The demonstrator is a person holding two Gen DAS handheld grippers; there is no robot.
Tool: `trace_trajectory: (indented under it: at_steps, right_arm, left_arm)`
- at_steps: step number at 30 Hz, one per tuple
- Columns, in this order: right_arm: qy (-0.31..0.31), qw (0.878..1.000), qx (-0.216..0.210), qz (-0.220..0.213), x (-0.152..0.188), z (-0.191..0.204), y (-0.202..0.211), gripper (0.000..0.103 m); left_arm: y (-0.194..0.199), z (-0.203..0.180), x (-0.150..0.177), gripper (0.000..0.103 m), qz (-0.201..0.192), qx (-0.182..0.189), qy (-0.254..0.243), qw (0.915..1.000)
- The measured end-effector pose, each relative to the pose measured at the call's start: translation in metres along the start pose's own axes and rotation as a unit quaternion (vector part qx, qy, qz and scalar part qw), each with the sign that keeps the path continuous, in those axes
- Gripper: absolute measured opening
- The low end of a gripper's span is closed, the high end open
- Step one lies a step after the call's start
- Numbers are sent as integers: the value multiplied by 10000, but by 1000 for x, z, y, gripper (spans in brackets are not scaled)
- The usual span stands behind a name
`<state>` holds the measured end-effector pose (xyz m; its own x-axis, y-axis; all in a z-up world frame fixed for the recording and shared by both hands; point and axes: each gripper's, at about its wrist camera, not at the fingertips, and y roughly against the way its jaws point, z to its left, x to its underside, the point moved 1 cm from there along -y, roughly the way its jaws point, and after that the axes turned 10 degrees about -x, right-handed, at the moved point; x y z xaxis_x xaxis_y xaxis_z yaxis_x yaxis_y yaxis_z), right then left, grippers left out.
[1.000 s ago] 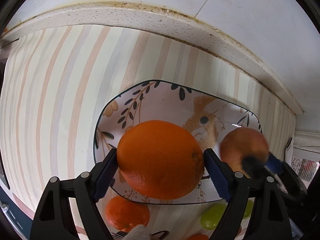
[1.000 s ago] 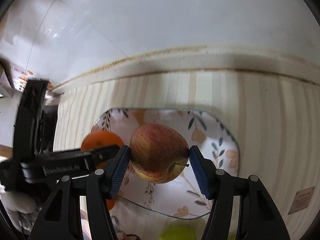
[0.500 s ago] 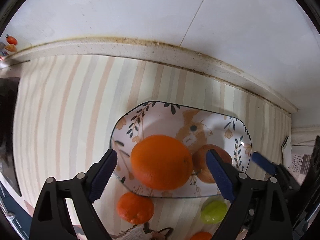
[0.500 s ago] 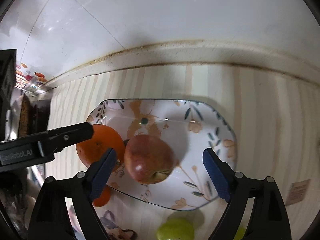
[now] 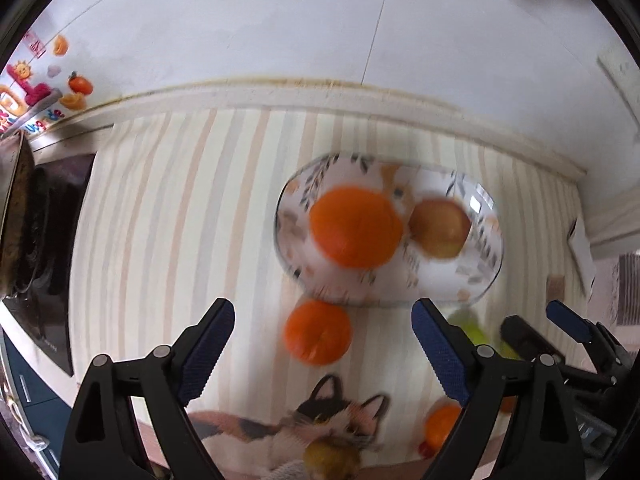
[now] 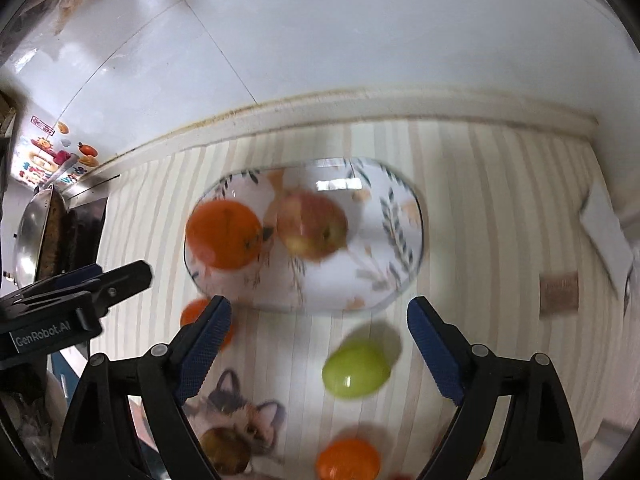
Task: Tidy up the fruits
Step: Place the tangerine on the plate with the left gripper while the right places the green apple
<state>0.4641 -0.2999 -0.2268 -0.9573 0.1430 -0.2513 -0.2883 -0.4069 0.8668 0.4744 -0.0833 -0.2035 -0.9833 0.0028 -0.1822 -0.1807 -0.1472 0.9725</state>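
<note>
A floral-patterned plate [image 5: 486,276] was seen ahead of both sets of jaws, resting on a striped tablecloth [image 5: 168,216]. Two fruits were held in it: a large orange [image 5: 354,226] and a red-yellow apple [image 5: 440,228], side by side and seemingly touching, though the blur made this hard to judge. In the right wrist view the same plate [image 6: 396,276] was shown with the orange [image 6: 224,234] toward the left jaw's side and the apple [image 6: 312,224] beside it.

Outside the plate, a smaller orange [image 5: 318,332] was found between the jaws of the left gripper [image 5: 324,354], just short of the plate's near rim. A green fruit [image 6: 356,368] was seen between the jaws of the right gripper [image 6: 320,348], untouched by either pad. Another small orange [image 6: 348,460] lay nearer the camera, and a brownish fruit [image 6: 226,450] rested on a printed cat picture [image 6: 244,416].

Both grippers' jaws were spread wide and empty. Compared with a second earlier, the large orange had been let go by the left gripper and the apple by the right, the jaws having just been opening; both fruits were left on the plate. Both grippers had since been drawn up and back, so the plate appeared smaller and farther ahead.
</note>
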Motion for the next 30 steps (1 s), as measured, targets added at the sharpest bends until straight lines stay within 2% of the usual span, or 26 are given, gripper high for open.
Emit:
trace_trajectory:
  at_steps: [3, 8, 15, 18, 19, 20, 21, 22, 24, 30]
  right_arm:
    - [-431, 9989, -126, 135, 27, -14, -10, 92]
    - [-786, 9962, -135, 355, 58, -34, -41, 92]
    - [-1154, 9924, -133, 398, 65, -52, -72, 89]
    - [-1257, 9912, -135, 399, 63, -57, -80, 82]
    - [-1274, 9910, -116, 405, 63, -57, -82, 80]
    - [-1303, 9905, -121, 430, 62, -58, -85, 76]
    - [-1328, 9899, -153, 464, 62, -58, -88, 71]
    - [-1313, 9901, -134, 480, 62, -59, -88, 70]
    - [-1196, 9920, 4, 402, 62, -57, -88, 63]
    - [-995, 9943, 119, 356, 64, -54, -85, 62]
  left_arm:
    - [-14, 6, 17, 91, 153, -42, -74, 9998]
    - [-62, 10, 31, 91, 663, 19, -102, 9977]
    - [-102, -10, 32, 91, 1048, 229, -271, 9939]
    - [-113, -20, 31, 90, 1099, 294, -345, 9929]
    - [-116, -22, 30, 84, 1104, 289, -356, 9928]
    - [-118, -24, 29, 74, 1108, 309, -360, 9927]
    - [-120, -25, 29, 72, 1110, 260, -370, 9928]
    - [-122, -25, 27, 66, 1091, 207, -372, 9931]
    - [-123, -23, 27, 64, 1043, 245, -329, 9937]
    - [-121, -17, 37, 64, 851, 182, -421, 9953]
